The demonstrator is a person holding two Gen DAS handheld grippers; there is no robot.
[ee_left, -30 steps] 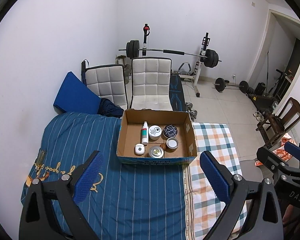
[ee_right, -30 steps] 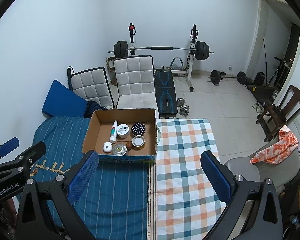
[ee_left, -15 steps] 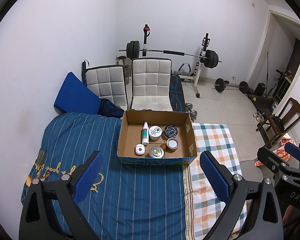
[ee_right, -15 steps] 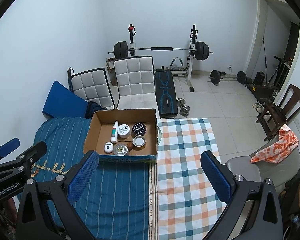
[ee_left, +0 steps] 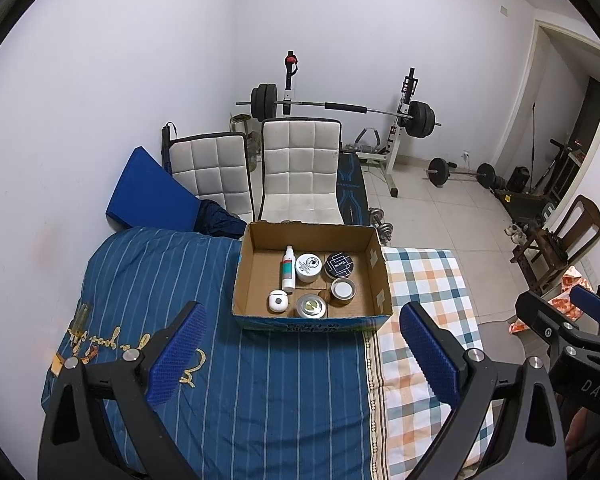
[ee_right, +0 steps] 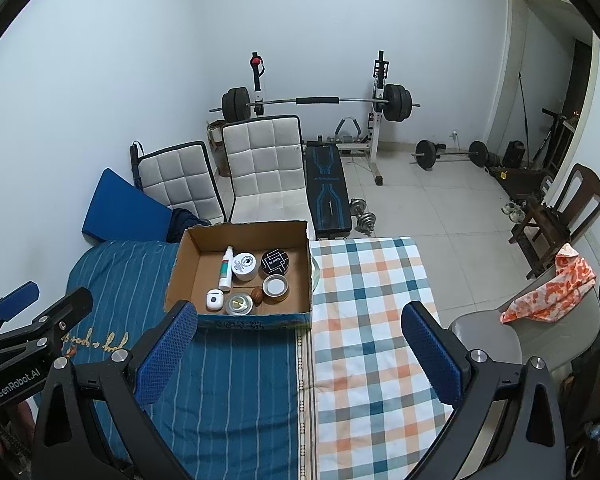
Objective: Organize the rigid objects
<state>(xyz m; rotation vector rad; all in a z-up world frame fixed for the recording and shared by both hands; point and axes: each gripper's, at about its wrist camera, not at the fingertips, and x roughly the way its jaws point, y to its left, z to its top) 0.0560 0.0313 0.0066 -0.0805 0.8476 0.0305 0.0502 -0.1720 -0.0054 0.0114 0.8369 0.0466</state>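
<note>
The left gripper (ee_left: 302, 346), black with blue ribbed pads, hangs with its jaws spread wide and nothing between them. The right gripper (ee_right: 296, 346), of the same make, is likewise spread and empty. Both hover above the near part of a bed, well back from an open brown cardboard box (ee_left: 256, 280), which suggests the person is surveying before reaching in.

The box is the landmark. It sits on a blue striped bedspread (ee_left: 260, 392), its right wall close to the seam where an orange and teal checked cloth (ee_right: 372, 320) begins. The left gripper is nearly centred on the box, while the right gripper hangs off to the box's right, over the checked cloth.

Inside the box the rigid objects are bunched toward its near right part, leaving the left floor bare:
- a slim white spray bottle with a teal label (ee_left: 288, 269), lying flat
- a white round jar (ee_left: 307, 267), just right of the bottle
- a black round tin with a line pattern (ee_left: 339, 265), right of the jar
- a small white rounded case (ee_left: 278, 303), near the front wall
- a metal tin with a gold centre (ee_left: 310, 306), beside the case
- a brown jar with a white top (ee_left: 343, 291), right of the tin
- a small brown nut-like piece (ee_left: 324, 295), between those two

Beyond the box's far wall stand two white padded chairs (ee_left: 300, 172) and a barbell rack (ee_left: 404, 120).
</note>
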